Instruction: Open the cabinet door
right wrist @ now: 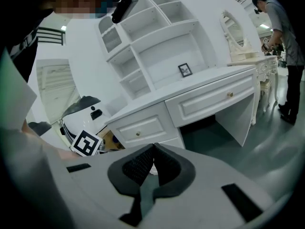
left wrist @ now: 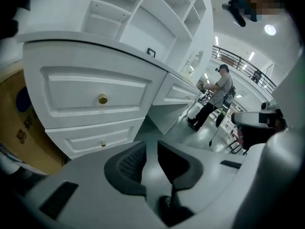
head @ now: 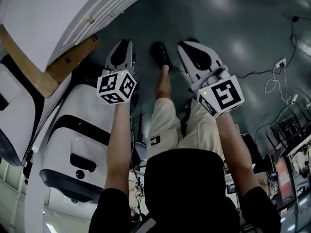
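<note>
Two grippers are held out over the dark floor (head: pixel 233 33). The jaws of the left gripper (head: pixel 122 45) (left wrist: pixel 151 159) are seen a little way apart, and nothing is held between them. The jaws of the right gripper (head: pixel 192 46) (right wrist: pixel 152 159) are seen closed together, and nothing is held in them.

The white cabinet (left wrist: pixel 95 92) is found ahead of the left gripper, under the left end of the desk top (left wrist: pixel 90 44). Its two fronts are shut. A gold knob (left wrist: pixel 102 99) is seen on the top front. The cabinet is set apart from both grippers. A brown box (left wrist: pixel 19 128) is tucked just left of the cabinet. A person (left wrist: pixel 217 99) is seen far off on the right.
</note>
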A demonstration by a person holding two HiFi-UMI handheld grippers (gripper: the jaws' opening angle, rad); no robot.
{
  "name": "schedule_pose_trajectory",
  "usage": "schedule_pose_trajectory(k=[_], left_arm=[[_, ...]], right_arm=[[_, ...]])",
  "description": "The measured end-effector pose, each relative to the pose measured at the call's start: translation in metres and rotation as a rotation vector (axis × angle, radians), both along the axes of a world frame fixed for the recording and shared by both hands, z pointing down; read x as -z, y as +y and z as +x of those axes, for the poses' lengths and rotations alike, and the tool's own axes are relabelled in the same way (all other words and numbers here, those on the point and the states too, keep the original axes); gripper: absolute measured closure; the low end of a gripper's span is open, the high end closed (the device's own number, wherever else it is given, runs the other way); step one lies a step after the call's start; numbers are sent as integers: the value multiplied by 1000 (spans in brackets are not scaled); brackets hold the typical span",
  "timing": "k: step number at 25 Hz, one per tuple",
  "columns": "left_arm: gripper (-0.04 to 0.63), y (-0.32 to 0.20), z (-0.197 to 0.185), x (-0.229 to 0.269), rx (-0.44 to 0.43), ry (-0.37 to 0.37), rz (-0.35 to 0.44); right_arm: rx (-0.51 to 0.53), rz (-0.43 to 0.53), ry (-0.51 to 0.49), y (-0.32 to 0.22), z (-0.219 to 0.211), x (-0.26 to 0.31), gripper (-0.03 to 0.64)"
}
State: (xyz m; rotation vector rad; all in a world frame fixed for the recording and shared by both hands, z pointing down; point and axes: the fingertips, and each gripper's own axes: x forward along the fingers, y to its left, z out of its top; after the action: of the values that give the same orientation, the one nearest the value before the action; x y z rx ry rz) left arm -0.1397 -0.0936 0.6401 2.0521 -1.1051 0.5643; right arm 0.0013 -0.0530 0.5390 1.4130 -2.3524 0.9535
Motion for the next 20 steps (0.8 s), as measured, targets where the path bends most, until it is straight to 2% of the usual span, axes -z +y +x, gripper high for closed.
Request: schedule_pose_trajectory(k=[6,12,20], left_arm=[[503,-16,-11,-31,-5,-20,-20],[476,-35,-31,-70,55,-34,-30],[436,-58,-47,-111,88,-71,-40]], right_arm=[[-19,-9,1,-5,-6,-7,600],[-12,-15,-6,-9,-15,-13,600],[-27,-29,-6,-11,-15,-18,600]])
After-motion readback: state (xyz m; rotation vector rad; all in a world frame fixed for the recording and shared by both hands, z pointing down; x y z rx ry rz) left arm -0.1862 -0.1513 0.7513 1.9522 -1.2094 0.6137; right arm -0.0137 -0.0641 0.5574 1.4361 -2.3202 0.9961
